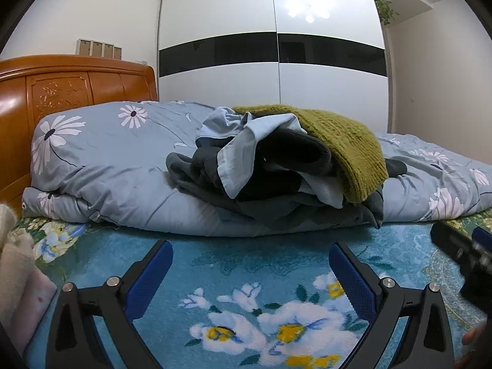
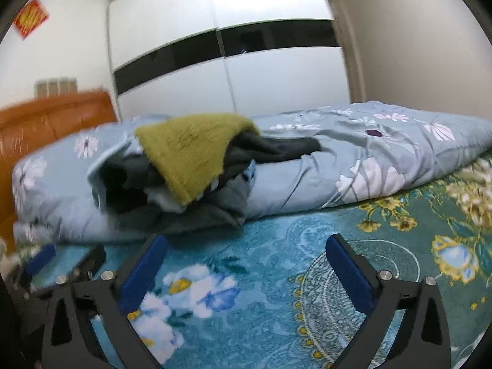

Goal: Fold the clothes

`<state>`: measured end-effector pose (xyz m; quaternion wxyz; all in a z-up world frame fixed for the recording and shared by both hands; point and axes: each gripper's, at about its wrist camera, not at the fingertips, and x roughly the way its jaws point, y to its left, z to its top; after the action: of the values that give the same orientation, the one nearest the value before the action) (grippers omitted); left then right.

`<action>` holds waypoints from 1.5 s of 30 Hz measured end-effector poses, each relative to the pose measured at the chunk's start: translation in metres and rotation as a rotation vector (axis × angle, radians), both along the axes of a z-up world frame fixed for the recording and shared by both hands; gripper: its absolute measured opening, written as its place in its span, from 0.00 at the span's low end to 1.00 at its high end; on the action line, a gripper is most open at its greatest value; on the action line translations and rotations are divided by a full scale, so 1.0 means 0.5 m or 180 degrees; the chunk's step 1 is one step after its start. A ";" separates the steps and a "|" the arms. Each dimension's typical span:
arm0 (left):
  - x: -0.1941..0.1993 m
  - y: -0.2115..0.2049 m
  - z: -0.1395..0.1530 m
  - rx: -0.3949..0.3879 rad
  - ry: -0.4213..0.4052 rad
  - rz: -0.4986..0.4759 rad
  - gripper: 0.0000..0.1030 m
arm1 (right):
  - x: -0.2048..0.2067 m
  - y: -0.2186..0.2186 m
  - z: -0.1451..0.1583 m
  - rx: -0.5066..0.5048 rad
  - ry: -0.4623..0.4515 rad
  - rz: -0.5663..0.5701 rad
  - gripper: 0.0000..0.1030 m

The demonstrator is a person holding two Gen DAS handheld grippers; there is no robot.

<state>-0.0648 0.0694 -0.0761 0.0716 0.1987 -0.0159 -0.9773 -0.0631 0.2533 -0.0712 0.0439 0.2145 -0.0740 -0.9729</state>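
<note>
At the left edge of the left wrist view sits a pale cloth bundle (image 1: 13, 264). The left gripper (image 1: 250, 264) is spread wide and empty over the floral bed cover (image 1: 246, 246). The heap of clothes (image 1: 286, 160), topped by a green sweater (image 1: 341, 150), lies unfolded dead ahead at centre frame on the rolled duvet (image 1: 107, 160), its length running across the frame. The right gripper (image 2: 246, 261), also wide and empty, has the heap up and to the left, so the left gripper faces it more squarely
</note>
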 end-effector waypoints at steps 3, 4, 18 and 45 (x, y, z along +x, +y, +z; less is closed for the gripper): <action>0.001 0.022 -0.009 -0.0023 0.0048 -0.0004 1.00 | 0.006 -0.011 0.003 0.0102 0.0038 0.0038 1.00; 0.002 0.026 -0.010 -0.0024 0.0056 -0.0004 1.00 | 0.008 -0.015 0.004 0.0136 0.0051 0.0051 1.00; 0.030 -0.075 0.040 0.0122 0.0097 -0.0176 1.00 | 0.051 -0.007 0.028 0.0117 0.0412 -0.0010 1.00; 0.048 -0.103 0.055 0.0225 0.0156 -0.0272 1.00 | 0.037 -0.023 0.055 0.0135 0.0493 0.0200 1.00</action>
<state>-0.0409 0.0181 -0.0487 0.0231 0.1763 0.0120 -0.9840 -0.0445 0.2417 -0.0436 0.0754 0.1417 -0.0429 -0.9861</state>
